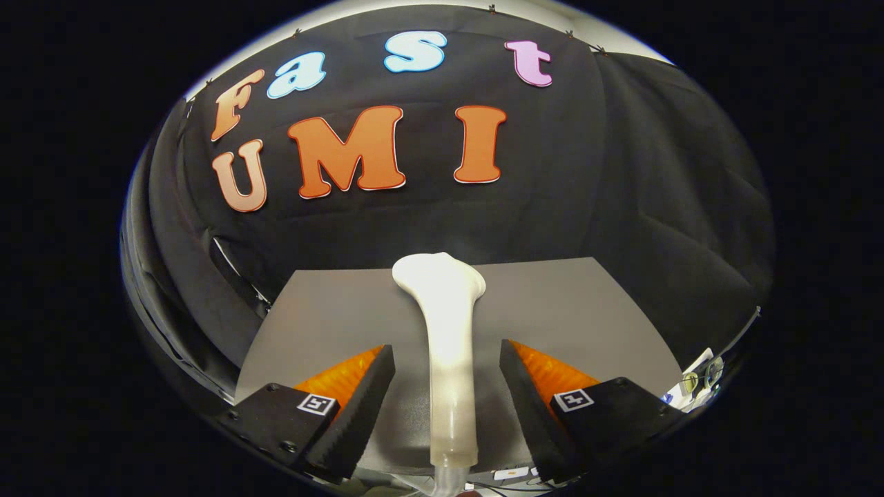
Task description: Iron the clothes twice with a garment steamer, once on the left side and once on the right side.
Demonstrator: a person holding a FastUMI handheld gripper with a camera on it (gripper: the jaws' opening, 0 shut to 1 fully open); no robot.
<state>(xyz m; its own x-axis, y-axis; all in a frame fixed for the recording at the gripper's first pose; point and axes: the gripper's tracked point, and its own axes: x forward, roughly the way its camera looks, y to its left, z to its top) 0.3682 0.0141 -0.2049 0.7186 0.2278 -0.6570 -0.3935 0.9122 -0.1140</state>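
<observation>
The hand-held gripper has its jaws spread wide, with a clear gap on each side of the steamer that stands between them. Neither finger touches it. Each finger carries a black ridged pad on its inner face, orange plastic behind that, and a small square marker on the black body further back.

The steamer is a white, slim, upright shape. Its handle rises from between the fingers, and its head flares out broader at the top, beyond the fingertips. Near its base the handle turns translucent, and a pale hose or cord leaves it downward; where that leads I cannot tell.

Behind the steamer lies a flat grey surface, seemingly a board or a cloth on the counter; I cannot tell which. It stretches away from the fingers to the booth's black wall, and the steamer's head overlaps its far edge. Whether the head touches the surface I cannot tell.

Past the right finger, at the grey surface's near corner, sit a few small objects, too small to make out.
</observation>
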